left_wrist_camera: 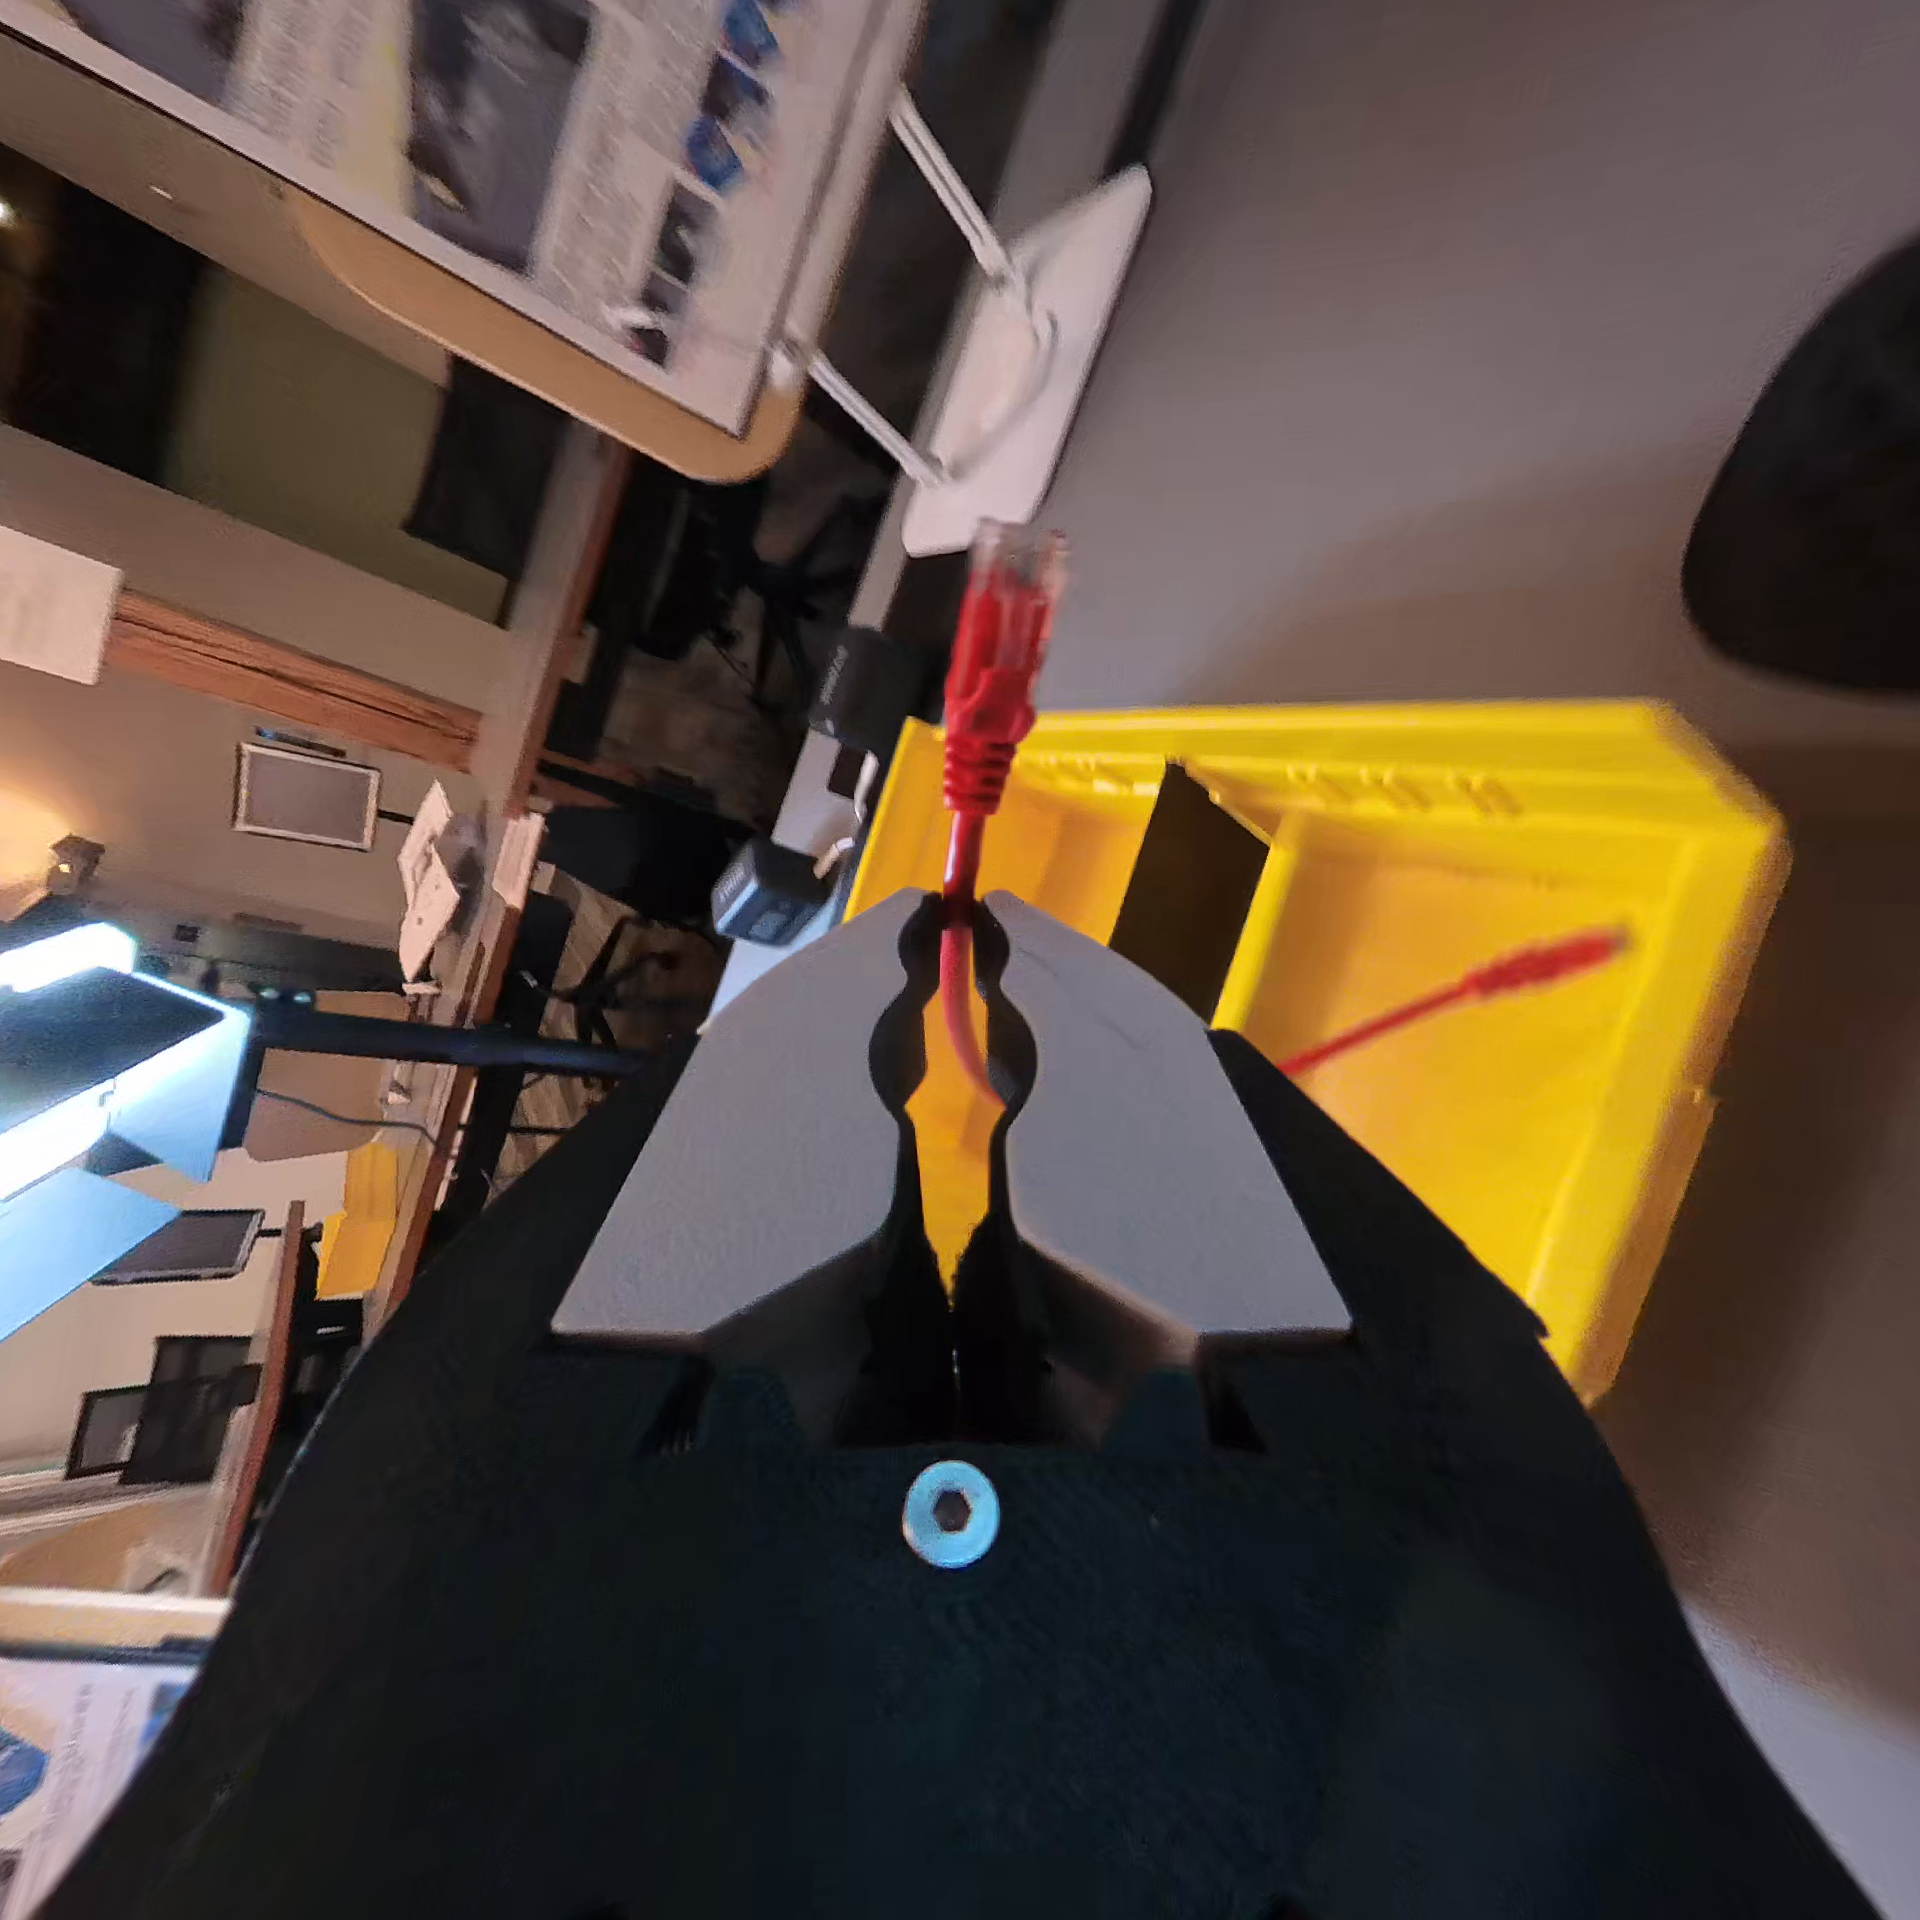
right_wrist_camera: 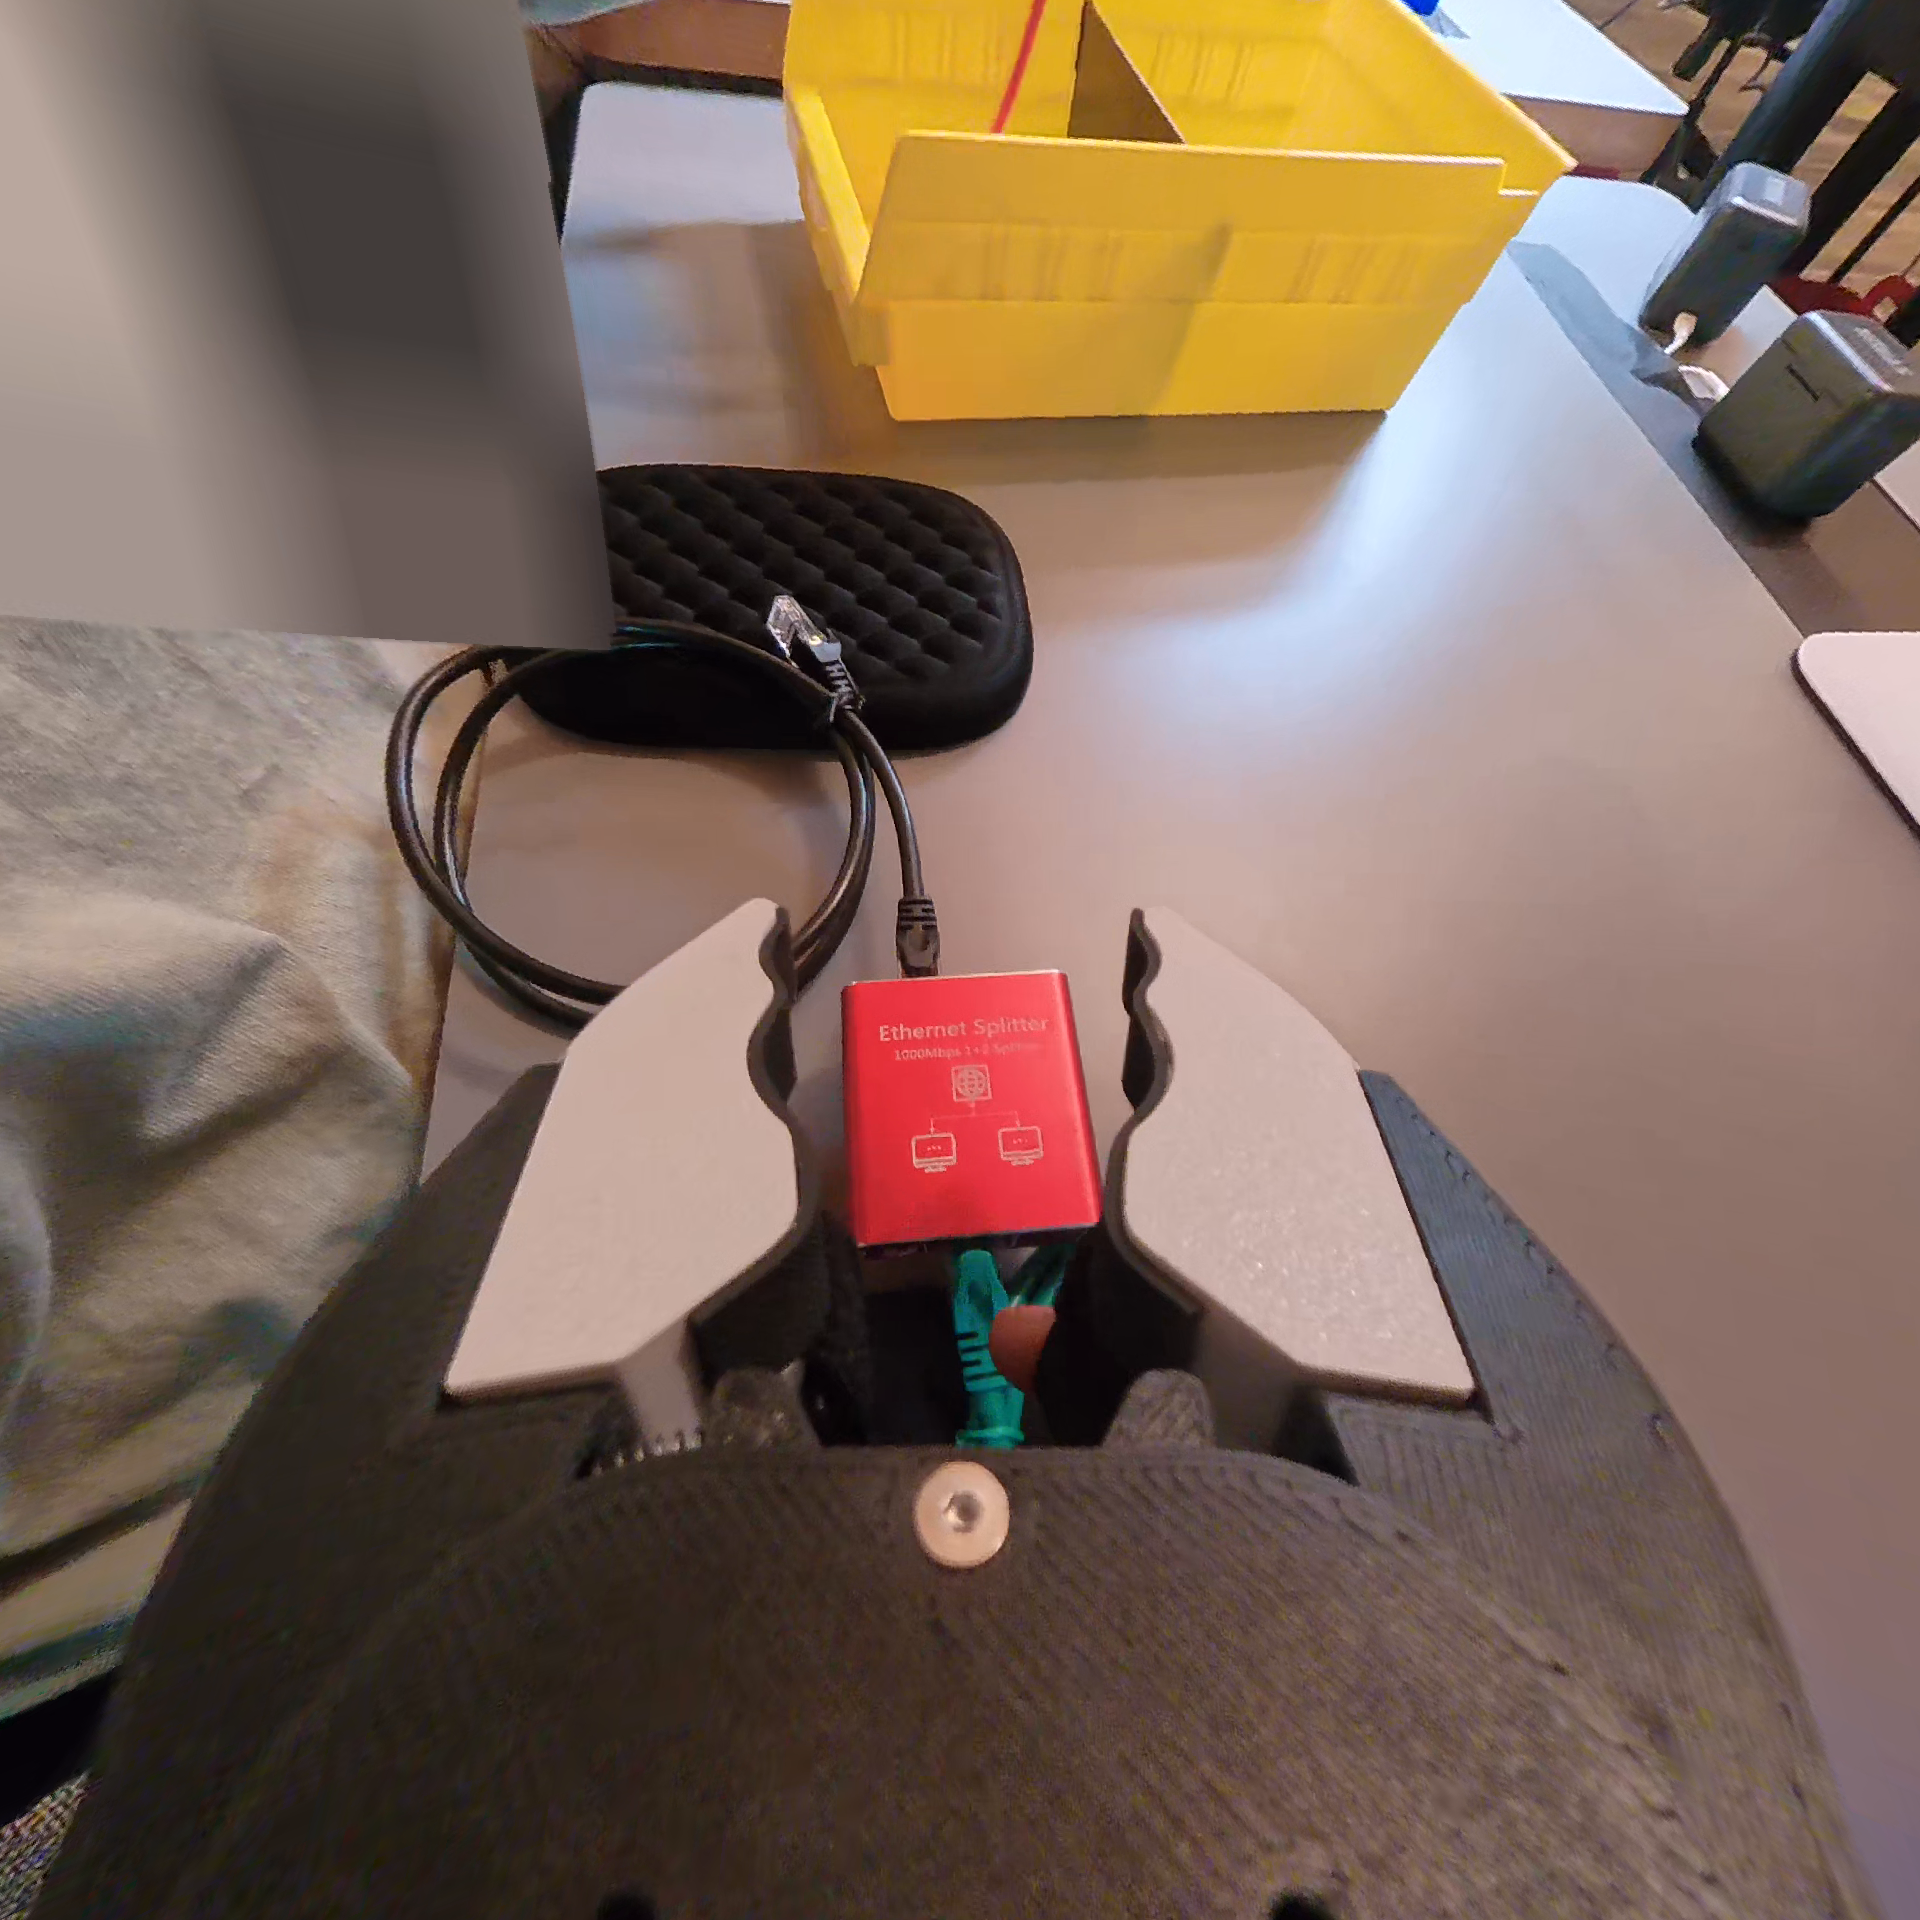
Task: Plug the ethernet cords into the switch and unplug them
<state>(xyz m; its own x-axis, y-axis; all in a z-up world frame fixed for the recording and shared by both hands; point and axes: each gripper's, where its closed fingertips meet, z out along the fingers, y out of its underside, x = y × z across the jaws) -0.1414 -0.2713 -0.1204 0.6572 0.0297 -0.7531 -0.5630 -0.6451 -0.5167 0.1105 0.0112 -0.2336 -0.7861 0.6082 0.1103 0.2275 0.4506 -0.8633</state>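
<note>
In the left wrist view my left gripper (left_wrist_camera: pixel 958 904) is shut on a red ethernet cord (left_wrist_camera: pixel 987 727) just behind its boot. The clear plug points forward, in the air above a yellow bin (left_wrist_camera: pixel 1662 935). The cord's other end (left_wrist_camera: pixel 1538 956) lies inside the bin. In the right wrist view my right gripper (right_wrist_camera: pixel 956 920) is open, with a finger on each side of the red switch box (right_wrist_camera: pixel 966 1112) on the grey table and a small gap on both sides. A black cord (right_wrist_camera: pixel 914 935) is plugged into its far end. A green cord (right_wrist_camera: pixel 982 1340) is plugged into its near end.
The black cord loops left, and its loose plug (right_wrist_camera: pixel 795 623) rests on a black quilted pad (right_wrist_camera: pixel 883 582). The yellow bin (right_wrist_camera: pixel 1143 260) stands behind it, with two dark power adapters (right_wrist_camera: pixel 1808 416) to the right. A white stand base (left_wrist_camera: pixel 1029 343) sits beyond the bin. Grey cloth (right_wrist_camera: pixel 156 987) lies left. Spacing between my two grippers at the tips: around 40 cm.
</note>
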